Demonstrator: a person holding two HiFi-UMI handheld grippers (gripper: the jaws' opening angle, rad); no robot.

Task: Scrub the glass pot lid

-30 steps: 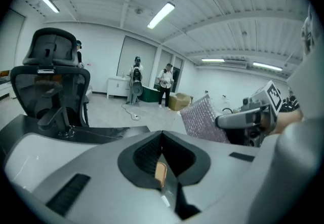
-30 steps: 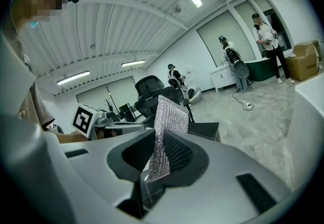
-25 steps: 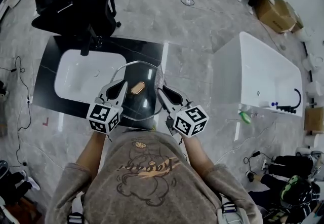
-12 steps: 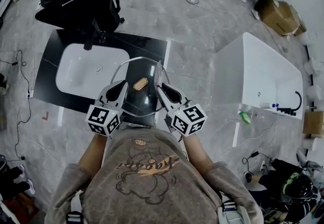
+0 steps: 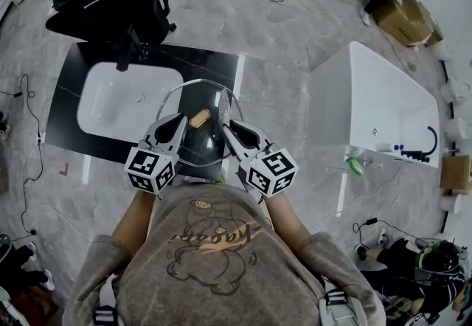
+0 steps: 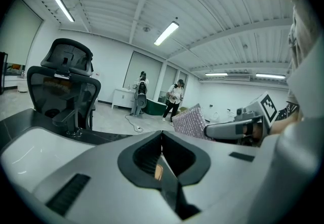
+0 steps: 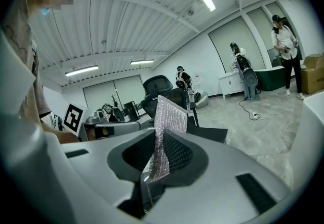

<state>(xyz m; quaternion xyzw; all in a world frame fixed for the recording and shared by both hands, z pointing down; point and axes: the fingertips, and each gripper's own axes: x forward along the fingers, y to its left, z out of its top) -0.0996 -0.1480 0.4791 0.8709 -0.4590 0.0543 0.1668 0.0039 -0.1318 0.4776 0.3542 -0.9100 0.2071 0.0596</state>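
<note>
The glass pot lid [image 5: 198, 149] with its tan knob [image 5: 199, 119] is held up in front of the person, over the edge of the black counter. My left gripper [image 5: 179, 120] is shut on the lid's left rim; in the left gripper view [image 6: 162, 139] the thin rim runs between the closed jaws. My right gripper [image 5: 223, 125] is shut on a silvery scrub cloth [image 5: 224, 105], which stands up beside the knob at the lid's right side. The right gripper view [image 7: 158, 154] shows the cloth [image 7: 164, 121] pinched between the jaws.
A black counter [image 5: 214, 66] with a white basin [image 5: 118, 99] lies just ahead. Behind it stands a black office chair [image 5: 110, 0]. A white bathtub [image 5: 383, 111] is at the right, with cables and a cardboard box [image 5: 402, 18] on the floor. People stand far off.
</note>
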